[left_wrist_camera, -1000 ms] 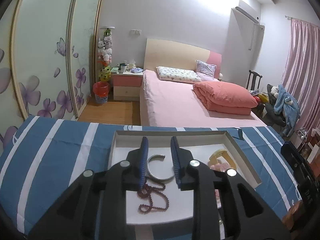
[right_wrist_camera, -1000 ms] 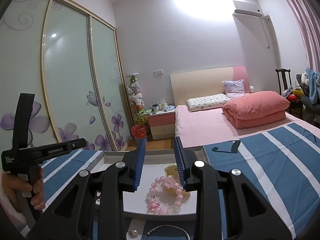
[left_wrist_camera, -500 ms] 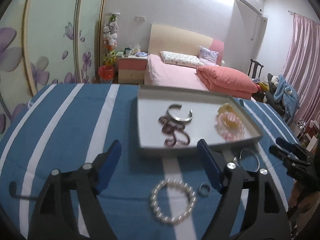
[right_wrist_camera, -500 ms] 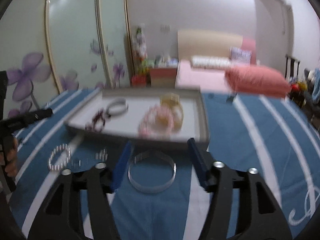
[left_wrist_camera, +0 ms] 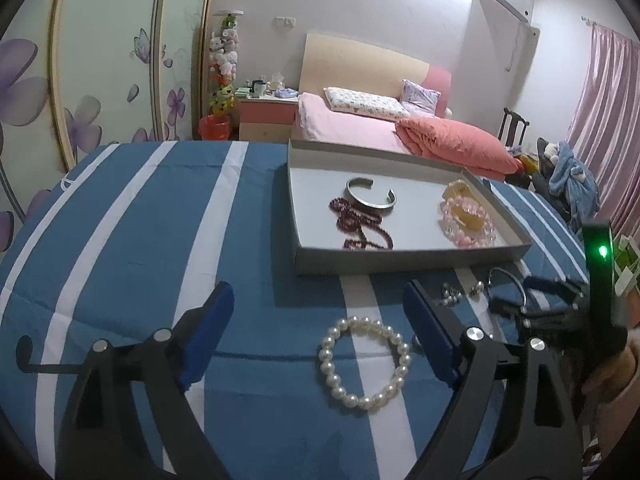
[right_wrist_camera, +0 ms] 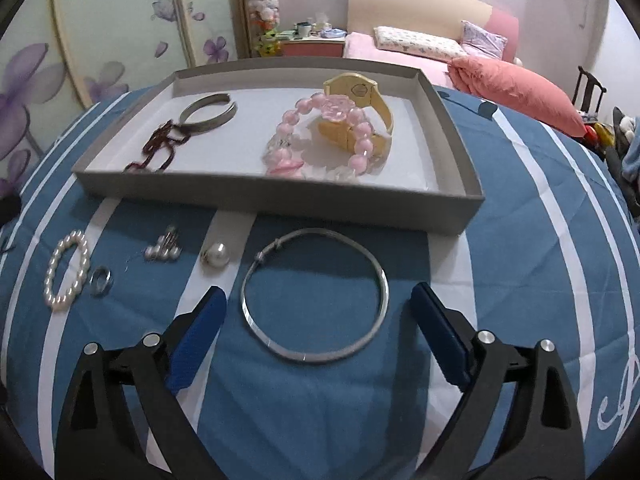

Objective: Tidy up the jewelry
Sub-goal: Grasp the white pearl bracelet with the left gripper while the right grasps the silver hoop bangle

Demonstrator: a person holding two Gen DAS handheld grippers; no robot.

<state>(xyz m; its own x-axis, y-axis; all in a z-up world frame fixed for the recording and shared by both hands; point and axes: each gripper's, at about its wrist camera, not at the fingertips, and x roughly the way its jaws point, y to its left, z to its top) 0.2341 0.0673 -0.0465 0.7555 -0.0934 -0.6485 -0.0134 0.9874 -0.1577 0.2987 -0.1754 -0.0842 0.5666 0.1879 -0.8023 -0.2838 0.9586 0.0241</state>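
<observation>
Jewelry pickup begins: left tongs [left_wrist_camera: 318,334] opening around the pearl bracelet [left_wrist_camera: 365,362], right tongs [right_wrist_camera: 318,334] opening around the silver bangle [right_wrist_camera: 315,294], each needing to close next.

Home bedroom: bed [left_wrist_camera: 360,128], nightstand [left_wrist_camera: 266,118], wardrobe doors [left_wrist_camera: 100,60].

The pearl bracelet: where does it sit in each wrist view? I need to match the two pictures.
Left wrist: pearl bracelet low centre, on the striped cloth, ahead of the opening left gripper.
Right wrist: pearl bracelet far left, beside a small ring.
Shared landmark: grey tray, just beyond it.
</observation>
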